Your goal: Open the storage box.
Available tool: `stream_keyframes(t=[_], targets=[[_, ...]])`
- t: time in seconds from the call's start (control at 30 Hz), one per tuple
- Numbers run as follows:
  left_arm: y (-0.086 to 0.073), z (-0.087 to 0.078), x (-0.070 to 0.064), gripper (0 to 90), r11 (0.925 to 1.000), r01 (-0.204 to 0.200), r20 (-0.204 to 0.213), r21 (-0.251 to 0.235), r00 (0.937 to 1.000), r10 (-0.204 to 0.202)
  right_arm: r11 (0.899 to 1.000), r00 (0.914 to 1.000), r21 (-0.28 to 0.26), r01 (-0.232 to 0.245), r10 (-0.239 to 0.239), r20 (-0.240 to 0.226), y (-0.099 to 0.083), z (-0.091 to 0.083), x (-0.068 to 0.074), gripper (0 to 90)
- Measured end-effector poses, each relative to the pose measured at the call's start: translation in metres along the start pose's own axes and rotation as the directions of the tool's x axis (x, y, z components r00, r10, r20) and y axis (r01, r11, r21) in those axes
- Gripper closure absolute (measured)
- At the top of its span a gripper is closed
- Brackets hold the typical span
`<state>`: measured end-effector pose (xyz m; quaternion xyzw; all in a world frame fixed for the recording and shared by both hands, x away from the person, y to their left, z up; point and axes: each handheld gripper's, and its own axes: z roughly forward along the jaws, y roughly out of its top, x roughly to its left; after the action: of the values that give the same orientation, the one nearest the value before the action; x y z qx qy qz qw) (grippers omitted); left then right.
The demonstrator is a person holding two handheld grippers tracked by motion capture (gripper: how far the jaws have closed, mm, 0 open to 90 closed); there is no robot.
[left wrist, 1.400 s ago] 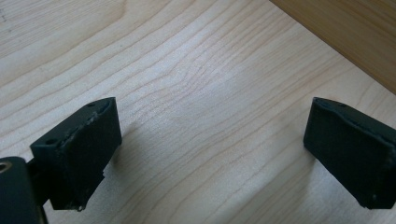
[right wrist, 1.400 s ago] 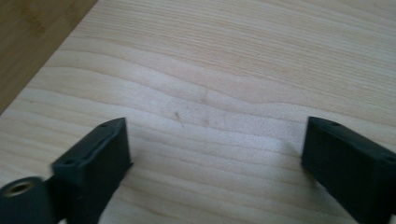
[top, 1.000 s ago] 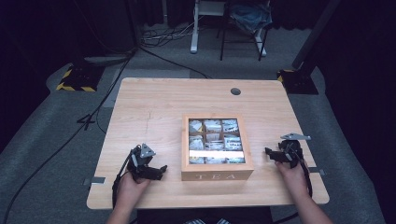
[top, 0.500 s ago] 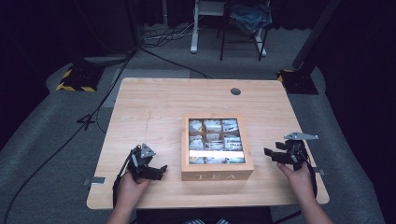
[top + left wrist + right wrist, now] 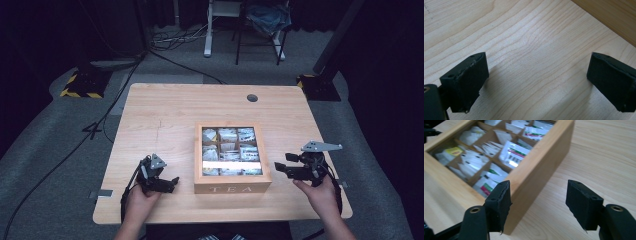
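Right gripper (image 5: 281, 167): jaws wide, lifted slightly — closer to the tea box (image 5: 232, 156).
Left gripper (image 5: 175, 181): wide, unmoved — reach pending.

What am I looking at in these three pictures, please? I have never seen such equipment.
A person sits at a wooden table and holds black tongs in each hand. The high view looks down from above: left tongs, right tongs. Between them stands a wooden tea box full of tea bags. The two other pictures come from small cameras riding on the tongs. Both tongs are open and hold nothing; the right ones point at a corner of the box.
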<state>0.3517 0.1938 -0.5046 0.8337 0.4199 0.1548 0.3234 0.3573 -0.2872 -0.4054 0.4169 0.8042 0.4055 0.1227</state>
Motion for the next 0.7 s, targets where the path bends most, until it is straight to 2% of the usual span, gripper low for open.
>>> stream_keyframes(t=[0.2,0.23,0.3,0.43,0.47,0.5,0.7], targets=[[0.000,0.000,0.000,4.4,1.0000,0.000,0.000,0.000,1.0000,0.000,0.999,0.9980,0.005,0.042,-0.042,-0.047,0.004,-0.001,0.017,35.4],[0.000,0.000,0.000,4.5,1.0000,0.000,0.000,0.000,1.0000,0.000,0.999,0.9963,0.013,0.048,-0.047,-0.072,0.005,0.001,0.022,34.7],[0.000,0.000,0.000,4.4,1.0000,0.000,0.000,0.000,1.0000,0.000,0.998,0.9949,0.018,0.052,-0.050,-0.087,0.005,0.002,0.024,34.3],[0.000,0.000,0.000,4.4,1.0000,0.001,-0.001,-0.002,1.0000,-0.001,0.994,0.9877,0.065,0.085,-0.075,-0.137,0.006,0.012,0.034,31.0],[0.000,0.000,0.000,4.4,1.0000,0.000,0.000,0.000,1.0000,0.000,0.994,0.9877,0.065,0.085,-0.075,-0.137,0.006,0.012,0.034,31.0],[0.000,0.000,0.000,4.4,1.0000,-0.001,-0.001,0.000,1.0000,0.001,0.992,0.9864,0.096,0.084,-0.069,-0.149,0.006,0.016,0.036,29.6],[0.000,0.000,0.000,4.4,1.0000,0.000,0.000,0.000,1.0000,0.000,0.982,0.9862,0.164,0.099,-0.075,-0.148,0.003,0.025,0.039,26.6]])
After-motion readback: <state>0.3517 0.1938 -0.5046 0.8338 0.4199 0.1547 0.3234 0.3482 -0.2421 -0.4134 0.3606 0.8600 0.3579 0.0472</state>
